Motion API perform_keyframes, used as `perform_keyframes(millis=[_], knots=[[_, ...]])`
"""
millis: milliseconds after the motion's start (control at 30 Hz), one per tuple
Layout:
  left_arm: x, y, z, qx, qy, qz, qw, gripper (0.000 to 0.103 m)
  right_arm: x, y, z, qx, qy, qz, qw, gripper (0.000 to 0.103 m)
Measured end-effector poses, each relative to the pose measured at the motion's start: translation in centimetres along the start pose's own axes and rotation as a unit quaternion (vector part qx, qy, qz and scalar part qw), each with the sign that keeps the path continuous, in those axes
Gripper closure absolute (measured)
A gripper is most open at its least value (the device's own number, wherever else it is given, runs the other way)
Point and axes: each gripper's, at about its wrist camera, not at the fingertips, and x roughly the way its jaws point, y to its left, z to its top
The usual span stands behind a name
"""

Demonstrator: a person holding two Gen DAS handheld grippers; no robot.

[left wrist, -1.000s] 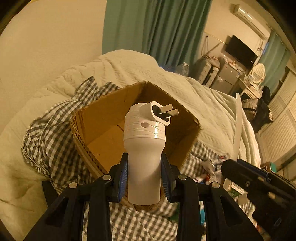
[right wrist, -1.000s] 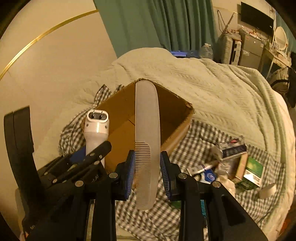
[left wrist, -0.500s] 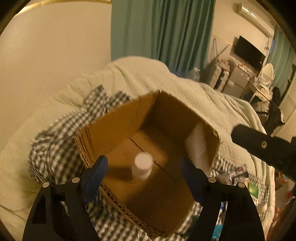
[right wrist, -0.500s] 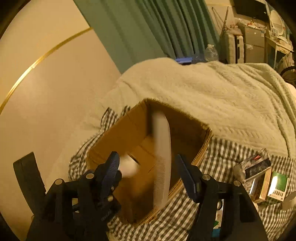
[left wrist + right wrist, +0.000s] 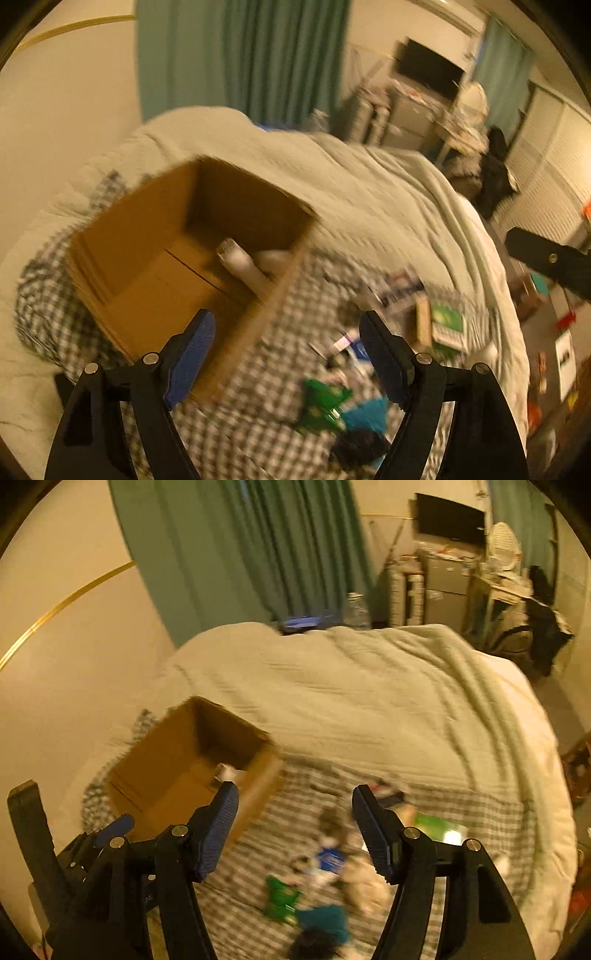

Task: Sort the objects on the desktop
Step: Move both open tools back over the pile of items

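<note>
The open brown cardboard box [image 5: 155, 258] stands on a grey-and-white checked cloth [image 5: 258, 406] spread over a bed with a pale quilted cover [image 5: 369, 192]. Inside the box, against its right-hand wall, lies a white cylindrical plastic device [image 5: 240, 264]; a second pale item lies just beside it, too blurred to identify.

The left gripper [image 5: 286, 360], black with blue pads, has its jaws spread wide with nothing between them; it hangs over the box's near right corner. The right gripper [image 5: 295, 827] likewise has its jaws well apart and empty, to the right of the box.

To the right of the box, on the checked cloth, lies a scatter of small items: a green flat packet [image 5: 280, 899], a green-and-white carton [image 5: 445, 321], a blue-labelled item [image 5: 330, 858]. Both views are motion-blurred.
</note>
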Motion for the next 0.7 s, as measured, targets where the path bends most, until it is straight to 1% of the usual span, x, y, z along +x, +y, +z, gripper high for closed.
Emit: perform_keyframes(millis=[100, 167, 233, 300, 333, 400, 467, 533, 600, 700], knots=[[1.0, -2.3, -2.5, 0.024, 0.02, 0.0, 0.9995, 0.02, -1.6, -3.0, -3.0, 0.003, -0.003, -0.029, 1.0, 0.038], [1.9, -3.4, -4.0, 0.046, 0.035, -0.003, 0.9983, 0.02, -1.5, -4.9, -4.8, 0.0, 0.007, -0.044, 0.999, 0.038], [3.2, -4.0, -5.5, 0.066, 0.039, 0.003, 0.997, 0.02, -1.0, -6.2, -6.7, 0.003, 0.023, -0.049, 0.999, 0.038], [4.5, -3.8, -7.0, 0.069, 0.047, 0.007, 0.9965, 0.02, -0.3, -7.0, -8.8, -0.001, 0.043, -0.039, 0.998, 0.038], [5.3, -3.6, -7.8, 0.066, 0.052, 0.002, 0.9964, 0.02, 0.0, -7.1, -9.6, -0.007, 0.05, -0.036, 0.998, 0.038], [7.0, -3.2, -9.6, 0.063, 0.055, 0.002, 0.9965, 0.02, 0.9, -7.0, -11.6, -0.03, 0.069, -0.026, 0.997, 0.038], [8.5, -3.4, -10.9, 0.075, 0.061, 0.01, 0.9953, 0.02, 1.6, -6.7, -13.3, -0.052, 0.082, -0.014, 0.995, 0.038], [9.5, -3.7, -11.9, 0.086, 0.058, 0.011, 0.9945, 0.02, 2.4, -6.3, -15.0, -0.062, 0.095, 0.011, 0.993, 0.038], [10.5, -3.6, -12.8, 0.086, 0.056, 0.01, 0.9947, 0.02, 3.6, -5.8, -16.7, -0.065, 0.111, 0.036, 0.991, 0.038], [12.1, -3.3, -13.7, 0.085, 0.067, 0.002, 0.9942, 0.02, 5.6, -5.4, -18.9, -0.065, 0.139, 0.065, 0.986, 0.038]])
